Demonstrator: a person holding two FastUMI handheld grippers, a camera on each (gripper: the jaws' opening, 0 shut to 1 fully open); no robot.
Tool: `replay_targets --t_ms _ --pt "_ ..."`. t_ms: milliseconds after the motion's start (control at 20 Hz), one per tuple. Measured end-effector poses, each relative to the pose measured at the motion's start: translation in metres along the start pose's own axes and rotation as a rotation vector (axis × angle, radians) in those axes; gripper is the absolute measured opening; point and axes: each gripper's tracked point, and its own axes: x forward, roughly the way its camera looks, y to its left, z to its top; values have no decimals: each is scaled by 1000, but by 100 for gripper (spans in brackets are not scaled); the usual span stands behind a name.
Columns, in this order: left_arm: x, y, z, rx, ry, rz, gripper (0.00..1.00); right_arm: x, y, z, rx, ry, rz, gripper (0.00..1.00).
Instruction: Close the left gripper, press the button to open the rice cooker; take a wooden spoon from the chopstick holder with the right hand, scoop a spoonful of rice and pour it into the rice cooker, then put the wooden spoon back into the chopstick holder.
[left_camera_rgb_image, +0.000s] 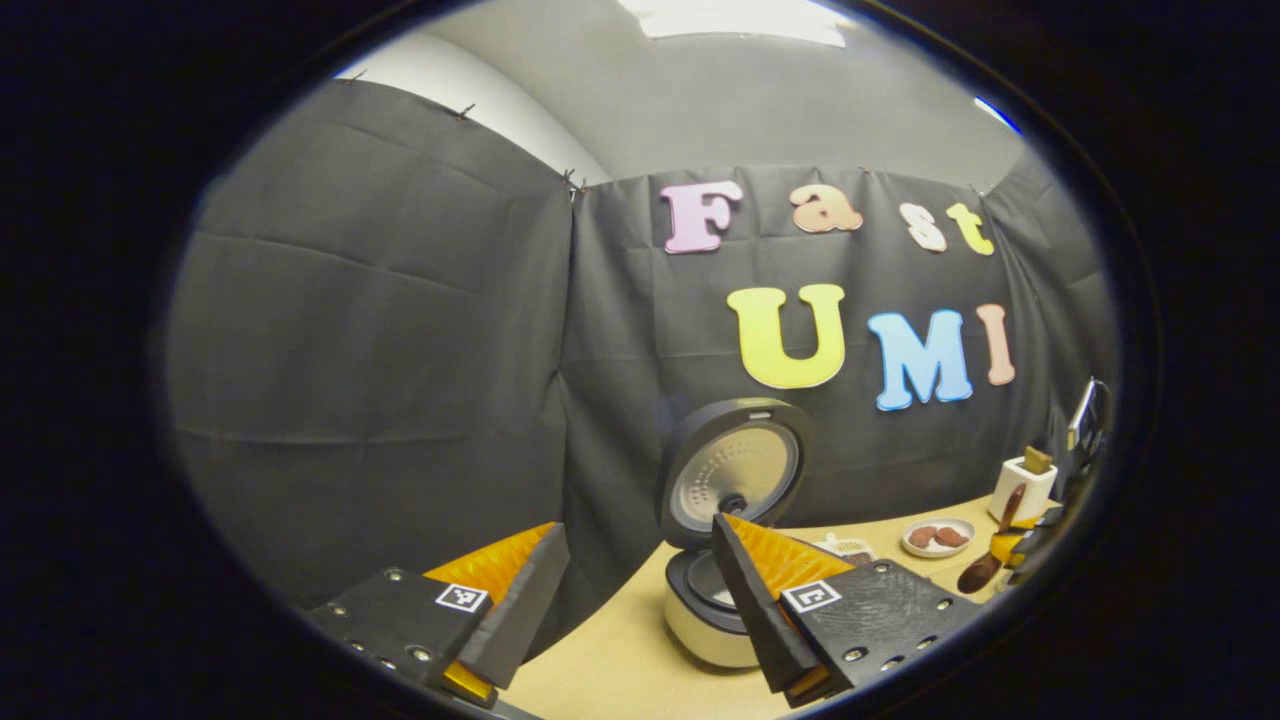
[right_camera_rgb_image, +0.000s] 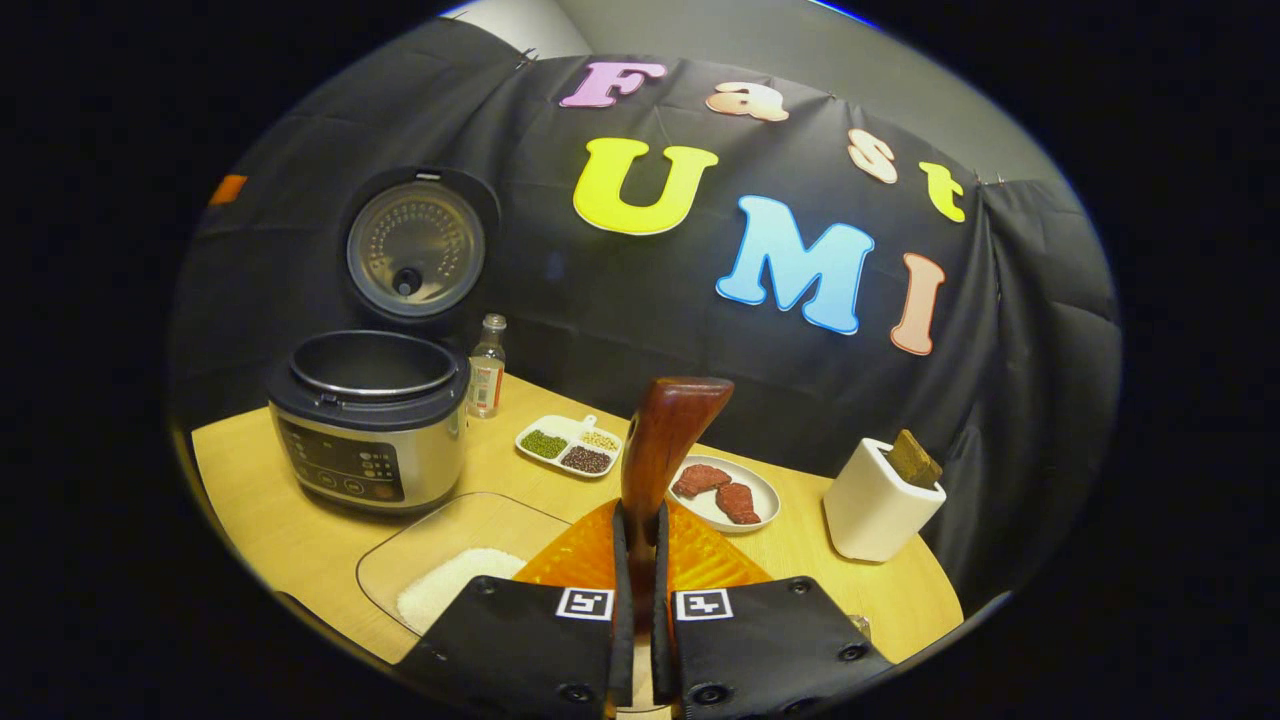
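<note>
The rice cooker (right_camera_rgb_image: 370, 430) stands open at the table's left, its lid (right_camera_rgb_image: 415, 250) tipped up and the inner pot showing nothing inside. My right gripper (right_camera_rgb_image: 640, 515) is shut on the handle of the wooden spoon (right_camera_rgb_image: 668, 430), whose bowl end points up and forward. The white chopstick holder (right_camera_rgb_image: 875, 500) stands to the right with a wooden piece in it. A glass dish of white rice (right_camera_rgb_image: 450, 585) lies just left of my right fingers. My left gripper (left_camera_rgb_image: 640, 530) is open and holds nothing, raised in front of the rice cooker (left_camera_rgb_image: 720, 600). The wooden spoon (left_camera_rgb_image: 985, 562) shows at far right.
A small bottle (right_camera_rgb_image: 487, 365) stands right of the cooker. A three-part dish of beans (right_camera_rgb_image: 568, 445) and a plate of red meat pieces (right_camera_rgb_image: 725, 490) lie mid-table. The black cloth wall closes off the back and sides. The table's front edge is close below the dish.
</note>
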Motion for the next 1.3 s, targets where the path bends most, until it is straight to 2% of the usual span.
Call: replay_targets --t_ms 150,350,450,500,700,1000,1200,1300 --pt "5 3 -3 0 3 2 88 7 13 -13 -48 12 3 8" --pt "8 2 -6 2 7 0 88 10 30 -24 -47 32 19 9" --pt "8 1 -6 3 3 -1 88 9 41 -27 -32 39 40 12" --pt "7 0 -6 3 3 -2 87 10 47 -29 -17 47 58 9" --pt "7 -1 -8 -6 8 -4 88 4 66 -28 38 70 100 9" --pt "3 -1 -5 -3 4 1 87 -1 80 -29 219 129 167 8" --pt "-2 0 -1 2 -4 6 87 -4 76 -29 472 179 207 6" --pt "-5 -2 1 3 -9 5 87 -4 64 -31 581 201 206 9"
